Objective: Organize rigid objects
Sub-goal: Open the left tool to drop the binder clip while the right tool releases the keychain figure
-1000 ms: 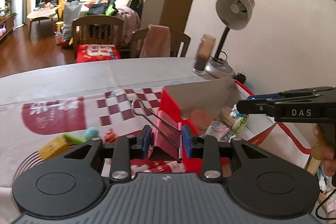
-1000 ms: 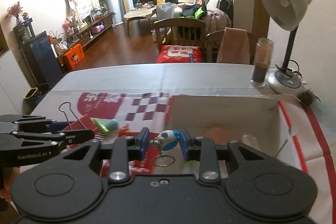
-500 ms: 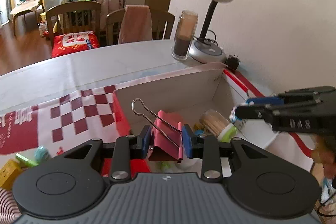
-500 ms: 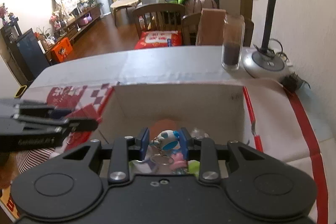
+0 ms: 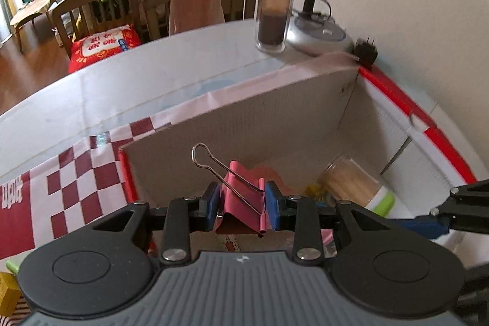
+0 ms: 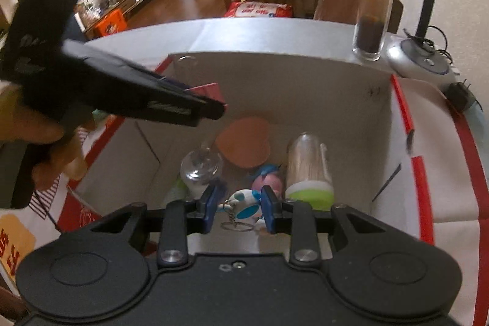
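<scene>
Both grippers sit over the box, pointing down into it. My left gripper is clamped on a pink clip, wire handle sticking up. My right gripper is pinched on a blue-white keychain, ring dangling. Inside the box: toothpick jar, heart, clear bottle, pink toy.
</scene>
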A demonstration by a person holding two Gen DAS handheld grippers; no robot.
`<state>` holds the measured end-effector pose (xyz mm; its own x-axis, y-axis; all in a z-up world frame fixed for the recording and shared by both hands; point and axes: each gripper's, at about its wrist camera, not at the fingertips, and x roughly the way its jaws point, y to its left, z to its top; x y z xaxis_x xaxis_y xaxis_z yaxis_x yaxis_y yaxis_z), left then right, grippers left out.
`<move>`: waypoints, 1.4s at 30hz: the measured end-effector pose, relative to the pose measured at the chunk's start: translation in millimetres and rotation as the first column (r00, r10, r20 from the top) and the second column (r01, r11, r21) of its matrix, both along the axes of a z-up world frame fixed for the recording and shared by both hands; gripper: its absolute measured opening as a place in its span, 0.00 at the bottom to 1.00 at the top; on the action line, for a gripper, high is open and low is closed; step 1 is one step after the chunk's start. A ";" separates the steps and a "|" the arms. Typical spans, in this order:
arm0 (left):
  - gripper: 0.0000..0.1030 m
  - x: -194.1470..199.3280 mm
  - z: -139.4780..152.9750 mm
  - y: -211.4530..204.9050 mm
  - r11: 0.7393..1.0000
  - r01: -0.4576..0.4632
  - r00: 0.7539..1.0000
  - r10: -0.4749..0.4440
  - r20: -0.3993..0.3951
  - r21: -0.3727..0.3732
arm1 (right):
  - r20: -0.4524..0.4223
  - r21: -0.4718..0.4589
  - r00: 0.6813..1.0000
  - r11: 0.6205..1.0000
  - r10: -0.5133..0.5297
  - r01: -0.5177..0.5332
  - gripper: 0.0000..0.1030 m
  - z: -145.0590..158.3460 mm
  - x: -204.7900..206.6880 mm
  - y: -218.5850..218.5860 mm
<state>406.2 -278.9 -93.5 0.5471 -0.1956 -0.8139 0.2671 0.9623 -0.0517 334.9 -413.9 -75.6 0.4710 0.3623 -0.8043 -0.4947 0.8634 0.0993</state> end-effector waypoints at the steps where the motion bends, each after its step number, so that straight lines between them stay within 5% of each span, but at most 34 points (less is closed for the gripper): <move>1: 0.30 1.5 -3.1 -2.3 1.000 0.005 1.000 -0.005 -0.007 0.010 | -0.005 -0.003 1.000 1.000 0.003 -0.003 0.29 -1.5 -0.1 0.6; 15: 0.30 18.5 -33.0 -12.5 0.998 0.044 0.983 -0.037 -0.178 0.039 | -0.049 -0.030 0.999 1.000 -0.012 0.010 0.29 -13.0 11.1 4.6; 26: 0.31 18.9 -32.8 -13.7 0.999 0.041 0.978 -0.034 -0.204 0.029 | -0.088 -0.044 0.996 0.999 -0.035 0.031 0.32 -17.5 19.3 6.2; 30: 0.31 15.4 -30.8 -13.4 0.999 0.031 0.980 -0.025 -0.199 0.029 | -0.099 -0.045 0.994 0.998 -0.049 0.045 0.37 -19.1 20.9 4.0; 34: 0.31 9.6 -24.8 -9.5 1.000 0.021 0.983 -0.017 -0.182 0.019 | -0.086 -0.045 0.995 0.998 -0.058 0.054 0.56 -16.6 19.6 2.8; 37: 0.31 4.6 -17.9 -5.0 1.000 0.009 0.986 -0.008 -0.165 0.004 | -0.066 -0.045 0.996 0.998 -0.056 0.053 0.60 -12.6 15.1 3.7; 42: 0.54 -8.5 -1.7 0.6 1.000 0.003 0.993 -0.007 -0.115 -0.031 | -0.048 -0.042 0.997 0.997 -0.064 0.062 0.61 -4.9 10.5 4.7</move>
